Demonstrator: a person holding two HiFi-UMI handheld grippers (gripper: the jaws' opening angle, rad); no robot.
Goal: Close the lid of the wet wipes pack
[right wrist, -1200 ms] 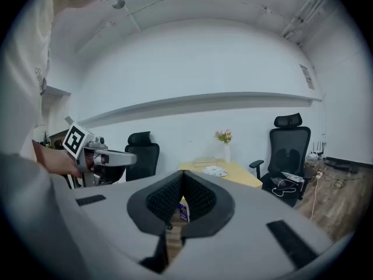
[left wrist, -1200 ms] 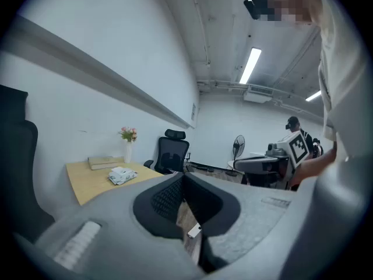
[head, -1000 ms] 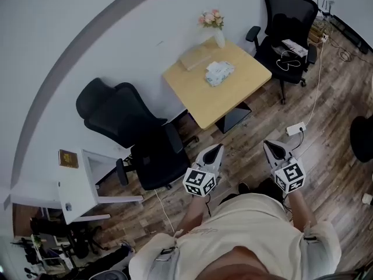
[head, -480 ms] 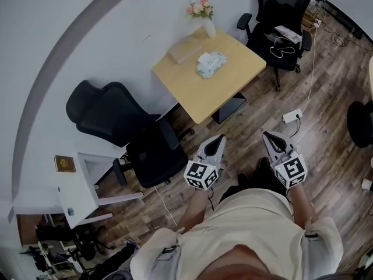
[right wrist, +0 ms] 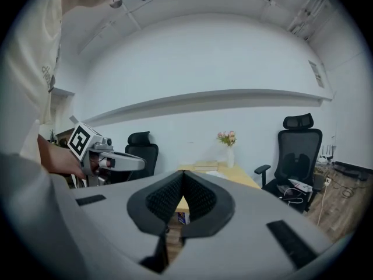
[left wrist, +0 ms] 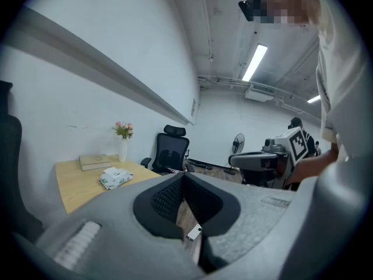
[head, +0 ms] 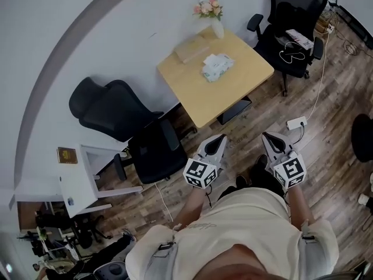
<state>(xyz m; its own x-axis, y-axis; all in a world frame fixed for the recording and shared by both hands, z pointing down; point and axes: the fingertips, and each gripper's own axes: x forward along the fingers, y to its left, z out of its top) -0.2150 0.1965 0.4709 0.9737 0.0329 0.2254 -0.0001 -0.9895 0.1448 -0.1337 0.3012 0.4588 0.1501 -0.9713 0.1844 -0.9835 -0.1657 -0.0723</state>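
Note:
The wet wipes pack (head: 217,66) lies on a small light wooden table (head: 233,92) against the white wall, well ahead of me; it is too far to tell how its lid stands. It also shows as a pale packet (left wrist: 115,177) in the left gripper view. My left gripper (head: 219,139) and right gripper (head: 267,137) hang side by side over the wooden floor, close to my body and far short of the table. The jaws of each meet at the tips, with nothing held between them (left wrist: 184,177) (right wrist: 183,174).
A vase of flowers (head: 211,17) and a flat book (head: 192,50) share the table. Black office chairs stand at the left (head: 125,118) and at the far right (head: 291,22). A white power strip (head: 296,123) with its cable lies on the floor, and a white cabinet (head: 87,179) stands at the left.
The head view has swayed, so the table sits slightly differently in the picture. Both grippers stay shut and in about the same place before my body.

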